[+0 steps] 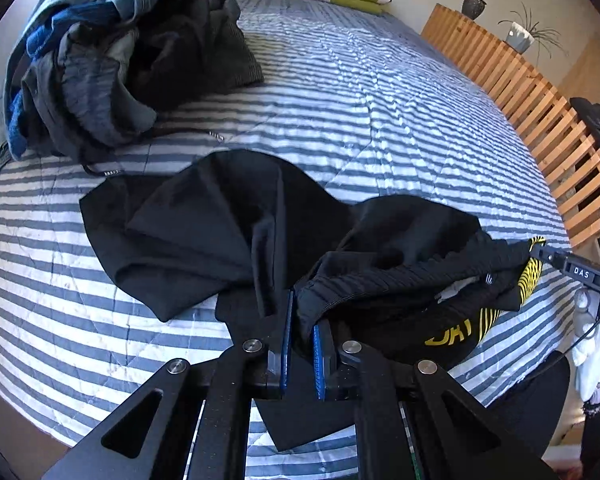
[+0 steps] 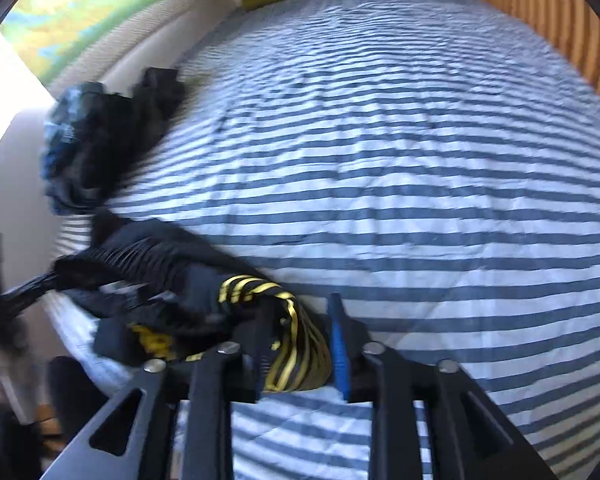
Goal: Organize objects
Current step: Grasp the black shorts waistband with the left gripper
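Black shorts (image 1: 259, 232) with yellow print, bunched on the striped bedspread (image 1: 380, 100) near its front edge, held at both ends of the waistband: my left gripper (image 1: 303, 320) is pressed together on the black fabric; my right gripper (image 2: 300, 344) pinches the yellow-striped corner. To do this step well, I judge I should draw both hands apart evenly so the waistband goes taut; then lay the garment flat, well clear of the clothes pile (image 1: 111, 60), before folding.

Each tool is a black frame of slotted linkage arms joined by round silver screws, its two fingers (image 1: 287, 344) faced with ribbed blue pads (image 2: 338, 350). A white knitted glove (image 1: 598, 356) covers one hand.
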